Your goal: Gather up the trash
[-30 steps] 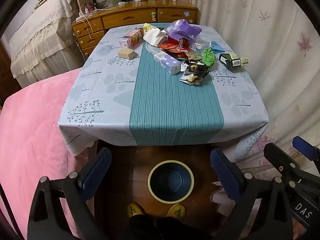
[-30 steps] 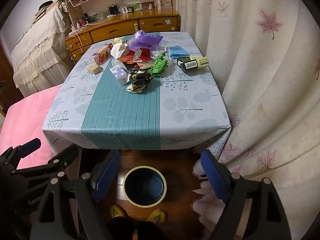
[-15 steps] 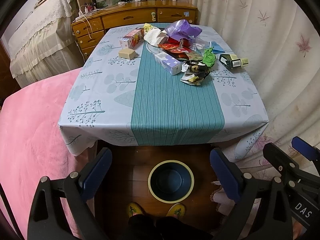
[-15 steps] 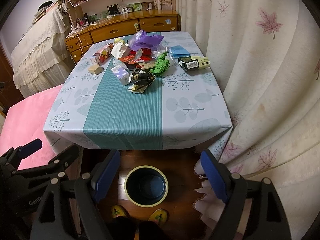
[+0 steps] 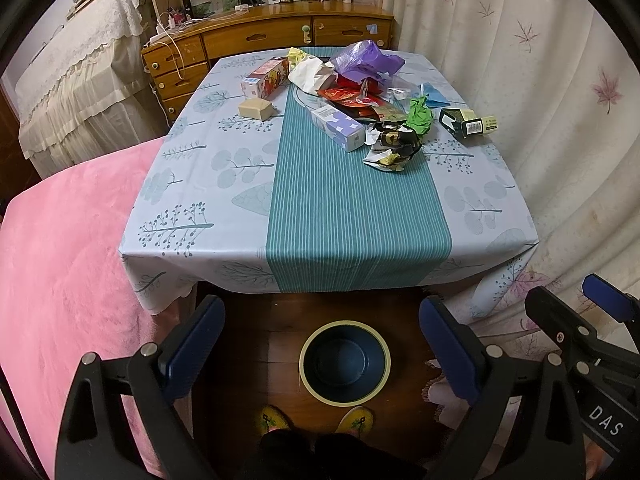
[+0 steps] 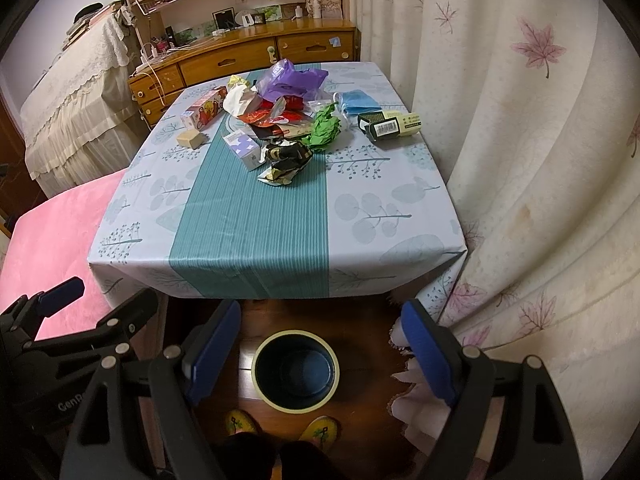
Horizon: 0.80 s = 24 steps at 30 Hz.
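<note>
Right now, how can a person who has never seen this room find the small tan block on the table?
Start at the table with the leaf-print cloth and teal stripe. Its trash sits piled at the far end; look left of the pile, off the stripe. The tan block lies there just in front of the red printed carton, and it alone is plain, unprinted and uncrumpled.

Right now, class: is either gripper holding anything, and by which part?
Nothing is held. The left gripper and the right gripper are both open and empty above the bin.

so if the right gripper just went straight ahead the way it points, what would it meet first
Probably the near edge of the table: the right gripper is open, empty, above the bin. Depth is uncertain.
</note>
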### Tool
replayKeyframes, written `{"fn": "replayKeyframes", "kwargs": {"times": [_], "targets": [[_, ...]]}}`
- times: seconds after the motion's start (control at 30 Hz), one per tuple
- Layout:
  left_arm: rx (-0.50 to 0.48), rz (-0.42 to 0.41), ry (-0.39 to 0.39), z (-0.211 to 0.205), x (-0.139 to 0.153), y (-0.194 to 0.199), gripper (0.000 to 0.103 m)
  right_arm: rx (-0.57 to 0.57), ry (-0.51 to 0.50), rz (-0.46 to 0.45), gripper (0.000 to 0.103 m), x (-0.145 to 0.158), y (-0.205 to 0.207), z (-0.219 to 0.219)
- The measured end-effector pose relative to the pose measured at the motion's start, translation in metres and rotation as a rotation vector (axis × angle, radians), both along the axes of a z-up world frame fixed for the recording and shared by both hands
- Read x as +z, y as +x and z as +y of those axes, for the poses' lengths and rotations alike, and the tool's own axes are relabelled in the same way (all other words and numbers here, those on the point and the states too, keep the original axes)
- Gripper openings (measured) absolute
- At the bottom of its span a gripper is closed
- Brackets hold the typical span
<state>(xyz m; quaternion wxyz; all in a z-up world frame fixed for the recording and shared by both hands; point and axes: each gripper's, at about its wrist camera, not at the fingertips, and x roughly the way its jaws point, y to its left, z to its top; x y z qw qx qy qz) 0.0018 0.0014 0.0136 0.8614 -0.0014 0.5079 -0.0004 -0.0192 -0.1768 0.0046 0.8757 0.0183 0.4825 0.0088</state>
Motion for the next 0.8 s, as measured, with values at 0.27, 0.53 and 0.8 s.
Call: {"fn": "replayKeyframes", "kwargs": {"times": [0.27,0.53,0.8], "targets": [[-0.002,0.001,0.0,0.0031,-0.0001,-0.0004,0.097,0.0,-0.001,0.001,0.083,0.0002,0.0002,0.0011],[-0.002,0.0,-0.002,0.0035,-0.0005,-0.0008,0.097,0.0,-0.003,0.002,0.083,0.0004,0.0013,0.0022],[-0.004,0.001,-0.003,0.0035,-0.0004,-0.0006,0.096,-0.001,-0.002,0.004,0.083,-0.0001,0.0019,0.0021]]}}
